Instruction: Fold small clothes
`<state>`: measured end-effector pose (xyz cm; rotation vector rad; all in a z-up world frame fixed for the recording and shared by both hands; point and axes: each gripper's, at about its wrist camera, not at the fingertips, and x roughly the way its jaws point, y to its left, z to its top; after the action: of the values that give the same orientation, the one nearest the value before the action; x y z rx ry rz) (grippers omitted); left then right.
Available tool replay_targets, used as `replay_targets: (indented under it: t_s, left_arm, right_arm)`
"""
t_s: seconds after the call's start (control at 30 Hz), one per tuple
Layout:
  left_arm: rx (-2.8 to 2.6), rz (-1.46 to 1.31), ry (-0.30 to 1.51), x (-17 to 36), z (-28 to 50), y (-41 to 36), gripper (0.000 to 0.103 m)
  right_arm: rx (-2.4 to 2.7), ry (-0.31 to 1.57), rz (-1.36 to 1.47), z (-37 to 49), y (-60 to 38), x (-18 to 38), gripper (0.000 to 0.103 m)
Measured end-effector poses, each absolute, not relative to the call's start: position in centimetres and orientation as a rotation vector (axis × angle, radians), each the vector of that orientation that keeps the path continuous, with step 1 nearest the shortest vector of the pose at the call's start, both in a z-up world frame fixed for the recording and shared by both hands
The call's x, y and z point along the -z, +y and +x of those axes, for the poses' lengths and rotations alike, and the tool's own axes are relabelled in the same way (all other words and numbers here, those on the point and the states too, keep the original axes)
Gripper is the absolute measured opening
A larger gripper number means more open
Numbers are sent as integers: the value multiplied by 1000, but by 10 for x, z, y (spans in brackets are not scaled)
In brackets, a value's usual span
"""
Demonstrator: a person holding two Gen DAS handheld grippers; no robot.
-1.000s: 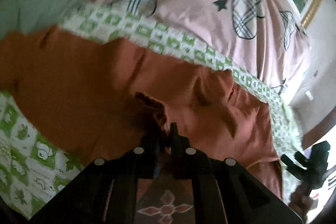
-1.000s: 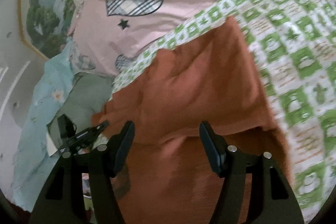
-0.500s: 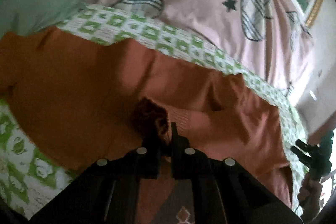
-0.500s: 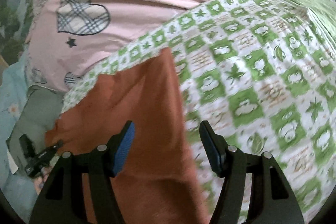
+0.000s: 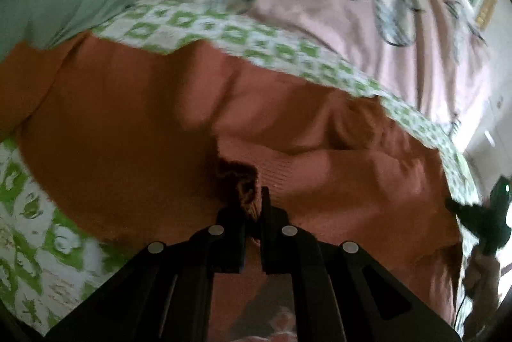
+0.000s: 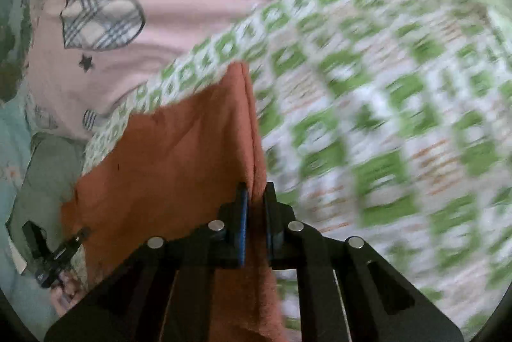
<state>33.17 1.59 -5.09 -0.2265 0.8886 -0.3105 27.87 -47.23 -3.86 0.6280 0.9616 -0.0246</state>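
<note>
Right gripper (image 6: 254, 198), open a second ago, now pinches rust-orange knit garment (image 6: 192, 150) edge; left gripper (image 5: 252, 204) stays clamped on it, fold can start.

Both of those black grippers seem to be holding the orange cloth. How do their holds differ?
The left gripper pinches a bunched, dark fold in the middle of the orange garment; the right gripper clamps a straight side edge of it. The right gripper shows a blue pad; the left gripper shows none. Both are shut on the garment over the green-checked blanket.

Left claw (image 5: 252, 201) and right claw (image 6: 255, 198) clamped tight.
</note>
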Motion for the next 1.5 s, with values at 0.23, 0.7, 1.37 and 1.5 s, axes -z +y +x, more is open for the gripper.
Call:
replay_targets:
  t_s: [0.23,0.7,1.37,1.5]
  left_arm:
    - [288,-155,912,62,332,-4,5]
    - [142,-220,889,56,300,71,21]
    - [-213,-284,831,38,319,240,70]
    - [-214,-168,830,35,345,223,74]
  right_arm:
    - [160,1012,488,274,-459,41,15]
    - [-11,975,580,230,-422,21,48]
    - [-221,1061,637,188,-335,35,60]
    - [-233,1069,633,190,-330,36,60]
